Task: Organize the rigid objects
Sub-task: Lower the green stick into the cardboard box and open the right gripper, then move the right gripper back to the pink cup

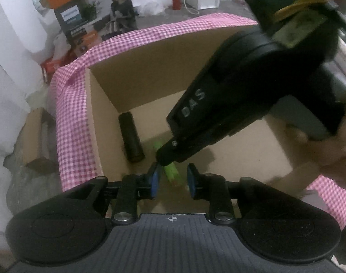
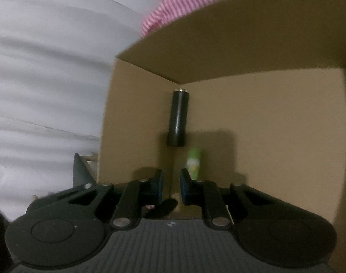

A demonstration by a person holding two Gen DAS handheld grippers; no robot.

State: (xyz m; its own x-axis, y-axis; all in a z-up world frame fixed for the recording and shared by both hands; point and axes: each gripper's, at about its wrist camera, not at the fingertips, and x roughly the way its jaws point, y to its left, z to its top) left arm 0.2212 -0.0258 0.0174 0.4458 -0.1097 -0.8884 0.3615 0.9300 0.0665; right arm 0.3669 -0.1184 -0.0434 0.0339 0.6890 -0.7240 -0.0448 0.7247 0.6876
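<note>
Cardboard is surrounding everything you are working over: an open box (image 1: 136,77) with pink checked cloth (image 1: 72,122) draped along its left and far rims. On the box floor a black cylinder (image 1: 130,137) is lying against the left wall, one end reaching toward the far left corner. Just beside it, toward the middle of the floor, a green bottle (image 1: 170,173) is lying on its side (its label is too blurred to read).

Your left gripper (image 1: 173,178) is hovering over the near edge of the box, its blue-padded fingers (image 1: 154,177) standing apart with nothing between them; the green bottle is showing through the gap, down on the floor. Your right gripper (image 2: 171,186) is reaching down into the box from the right, crossing above the bottle, with its fingers (image 2: 184,186) parted by a narrow gap and gripping nothing. In the right wrist view the cylinder is lying straight ahead, the bottle just right of the fingers.
</note>
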